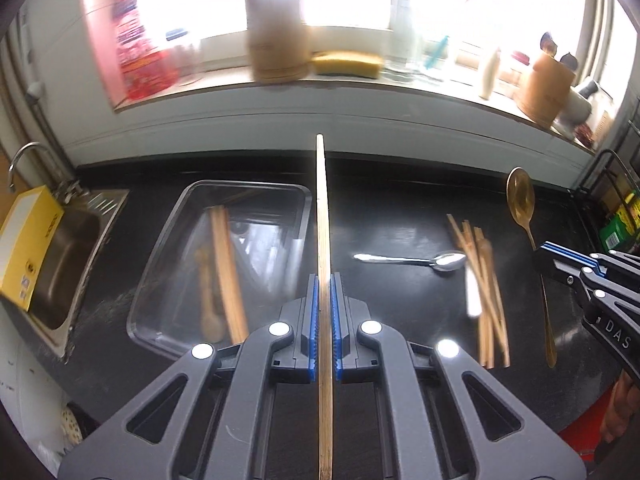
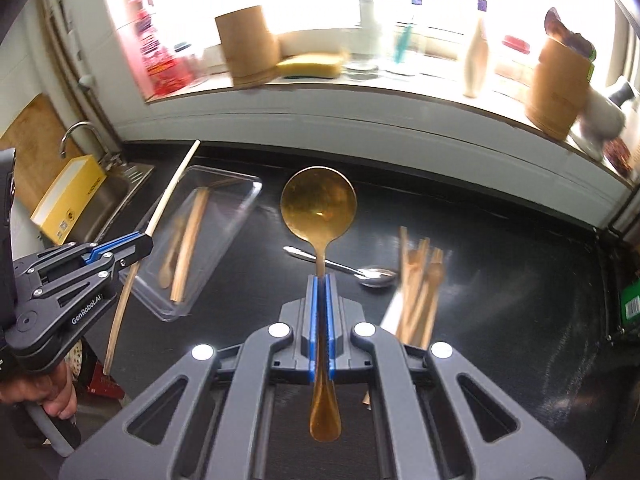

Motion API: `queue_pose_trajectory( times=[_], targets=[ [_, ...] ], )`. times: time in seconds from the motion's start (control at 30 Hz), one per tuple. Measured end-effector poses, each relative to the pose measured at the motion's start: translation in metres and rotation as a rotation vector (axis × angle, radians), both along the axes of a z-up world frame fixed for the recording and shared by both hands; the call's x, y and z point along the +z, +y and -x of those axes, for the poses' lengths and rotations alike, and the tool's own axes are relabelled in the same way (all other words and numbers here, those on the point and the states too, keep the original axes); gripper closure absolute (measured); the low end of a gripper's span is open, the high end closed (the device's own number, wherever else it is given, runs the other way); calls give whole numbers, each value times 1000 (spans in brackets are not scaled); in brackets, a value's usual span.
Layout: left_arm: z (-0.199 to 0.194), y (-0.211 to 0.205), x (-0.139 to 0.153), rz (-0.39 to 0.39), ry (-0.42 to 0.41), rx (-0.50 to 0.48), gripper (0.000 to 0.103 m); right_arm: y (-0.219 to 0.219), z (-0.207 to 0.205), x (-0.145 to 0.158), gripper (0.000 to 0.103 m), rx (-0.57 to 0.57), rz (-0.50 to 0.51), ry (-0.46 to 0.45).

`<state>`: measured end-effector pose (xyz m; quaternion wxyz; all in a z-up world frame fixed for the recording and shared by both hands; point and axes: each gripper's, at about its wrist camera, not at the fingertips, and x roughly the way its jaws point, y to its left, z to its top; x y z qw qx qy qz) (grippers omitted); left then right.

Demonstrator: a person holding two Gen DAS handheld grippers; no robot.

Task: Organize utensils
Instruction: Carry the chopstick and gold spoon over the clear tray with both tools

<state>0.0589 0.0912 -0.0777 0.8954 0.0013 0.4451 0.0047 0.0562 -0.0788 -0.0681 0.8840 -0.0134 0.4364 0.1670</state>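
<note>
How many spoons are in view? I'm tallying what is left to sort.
3: a gold spoon held in the right gripper, a silver spoon lying on the black counter, and a wooden spoon in the clear container. The blurred wooden pile may hide more.

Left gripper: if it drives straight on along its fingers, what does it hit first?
Probably the clear plastic tray at its right edge, or bare black countertop just beside it; depth is unclear. The left gripper is shut on a chopstick, whose tip would arrive first.

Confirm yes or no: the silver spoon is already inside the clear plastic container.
No. The silver spoon lies on the black countertop to the right of the clear plastic container, which holds only wooden utensils.
</note>
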Motion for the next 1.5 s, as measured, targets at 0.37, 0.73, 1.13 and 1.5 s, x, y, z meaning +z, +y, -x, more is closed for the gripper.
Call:
queue_pose_trajectory(
  times=[0.37,0.73,1.13,1.5],
  targets=[
    [11,88,0,-6,5,76,98,93,-9,0,99,85,-7,3],
    [7,162,-17,11,49,145,98,180,-29,-13,99,174,-12,38],
    [-36,186,-41,37,93,131,98,218,-76,-30,99,189,-3,84],
    [-80,188,-80,63,186,115,98,235,-123,-70,99,182,-5,187]
  ],
)
